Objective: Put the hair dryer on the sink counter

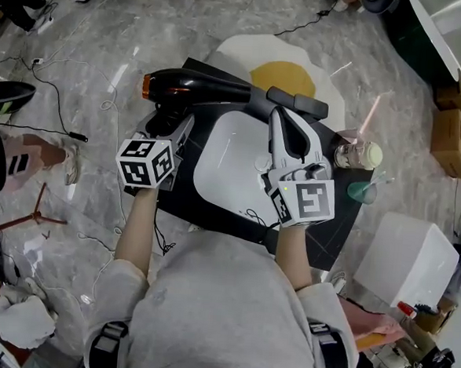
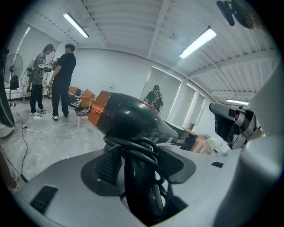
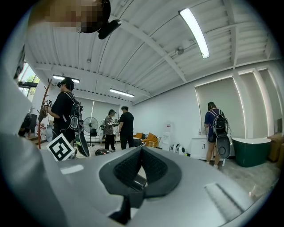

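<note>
Held: hair dryer [image 1: 196,87], cord [image 2: 133,148] wound round its handle, clamped in left gripper [image 1: 170,128]. Idle: right gripper [image 1: 282,116], jaws together, empty, above basin [image 1: 224,163] of counter [image 1: 184,192].

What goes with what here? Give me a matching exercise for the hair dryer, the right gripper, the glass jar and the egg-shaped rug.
1. hair dryer
2. right gripper
3. glass jar
4. egg-shaped rug

A. on the floor beyond the counter
B. shut, empty
C. held by the left gripper
D. at the counter's right end

Pairs: 1-C, 2-B, 3-D, 4-A
</note>
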Demonstrator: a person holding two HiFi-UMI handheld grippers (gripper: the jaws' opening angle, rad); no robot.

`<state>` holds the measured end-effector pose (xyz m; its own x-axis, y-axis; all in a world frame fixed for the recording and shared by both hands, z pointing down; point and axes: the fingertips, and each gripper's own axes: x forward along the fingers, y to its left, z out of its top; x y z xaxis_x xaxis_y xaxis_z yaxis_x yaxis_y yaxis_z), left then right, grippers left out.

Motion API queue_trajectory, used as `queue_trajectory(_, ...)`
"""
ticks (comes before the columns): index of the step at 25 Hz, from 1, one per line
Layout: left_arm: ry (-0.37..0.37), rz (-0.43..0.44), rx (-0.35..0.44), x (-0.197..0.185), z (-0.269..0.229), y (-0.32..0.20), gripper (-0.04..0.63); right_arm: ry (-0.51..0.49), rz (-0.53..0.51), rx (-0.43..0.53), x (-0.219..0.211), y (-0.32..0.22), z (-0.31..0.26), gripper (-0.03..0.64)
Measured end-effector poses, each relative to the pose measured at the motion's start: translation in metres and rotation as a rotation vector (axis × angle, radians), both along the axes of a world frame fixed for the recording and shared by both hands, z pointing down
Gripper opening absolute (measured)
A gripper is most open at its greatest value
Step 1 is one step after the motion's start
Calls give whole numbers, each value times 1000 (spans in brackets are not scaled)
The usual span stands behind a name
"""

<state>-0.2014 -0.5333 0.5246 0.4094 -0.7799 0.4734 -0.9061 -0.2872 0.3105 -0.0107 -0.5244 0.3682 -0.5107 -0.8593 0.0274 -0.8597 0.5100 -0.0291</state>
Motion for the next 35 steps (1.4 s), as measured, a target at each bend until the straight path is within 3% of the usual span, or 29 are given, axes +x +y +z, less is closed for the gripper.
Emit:
queue_trajectory(9, -47, 37, -126, 21, 55, -25, 261, -43, 21, -57, 22, -15, 36, 11)
queue_trajectory(16, -77, 55, -193, 31, 86, -37, 261, -9, 13, -67, 26, -26, 41, 11)
queue_trajectory(35, -90, 31, -301, 30, 130, -45, 264, -5, 26, -97, 34, -37, 56, 11)
